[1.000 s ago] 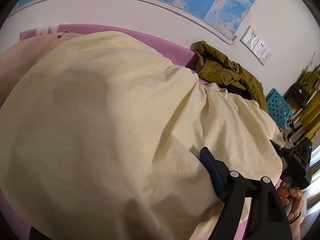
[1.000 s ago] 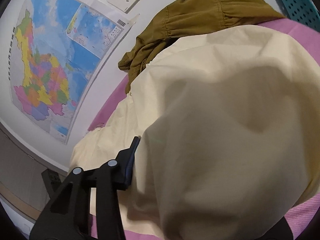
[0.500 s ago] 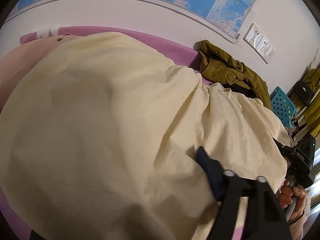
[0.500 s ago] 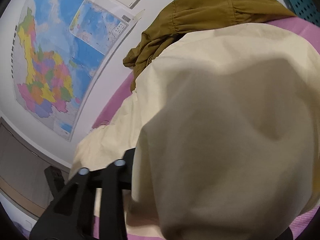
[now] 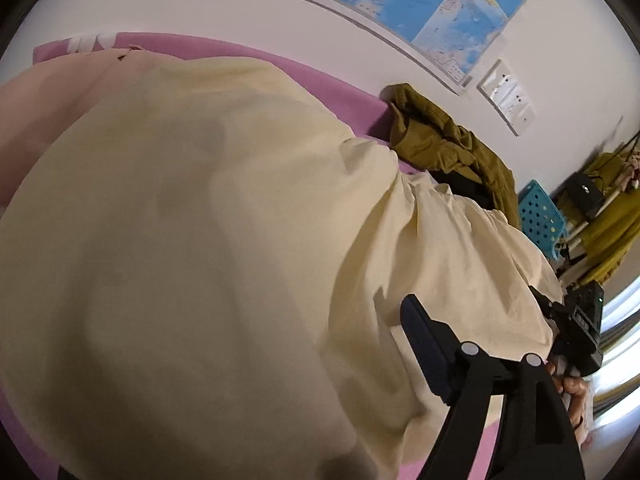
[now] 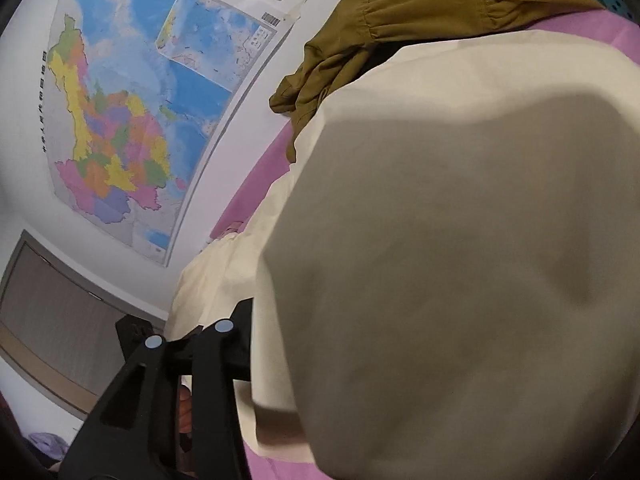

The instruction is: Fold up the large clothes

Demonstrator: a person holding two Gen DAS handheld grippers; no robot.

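Observation:
A large cream garment [image 5: 200, 260] is held up between both grippers above the pink bed cover [image 5: 320, 88]. It fills most of the left wrist view and drapes over my left gripper [image 5: 376, 344], which is shut on its edge; only one dark finger [image 5: 424, 340] shows. In the right wrist view the same cream garment [image 6: 460, 240] drapes over my right gripper [image 6: 272, 344], which is shut on it; one finger [image 6: 242, 336] shows. The other gripper [image 5: 576, 324] shows at the right of the left wrist view, holding the cloth's far end.
An olive garment [image 5: 448, 140] lies heaped by the wall, also in the right wrist view [image 6: 420, 20]. A peach cloth [image 5: 60, 100] lies at the left. A blue basket [image 5: 540, 220] stands beyond the bed. A map [image 6: 140, 100] hangs on the wall.
Both grippers have lifted the cream garment a little and tilted; the fold of cloth has swung closer to the cameras. Both grips are unchanged.

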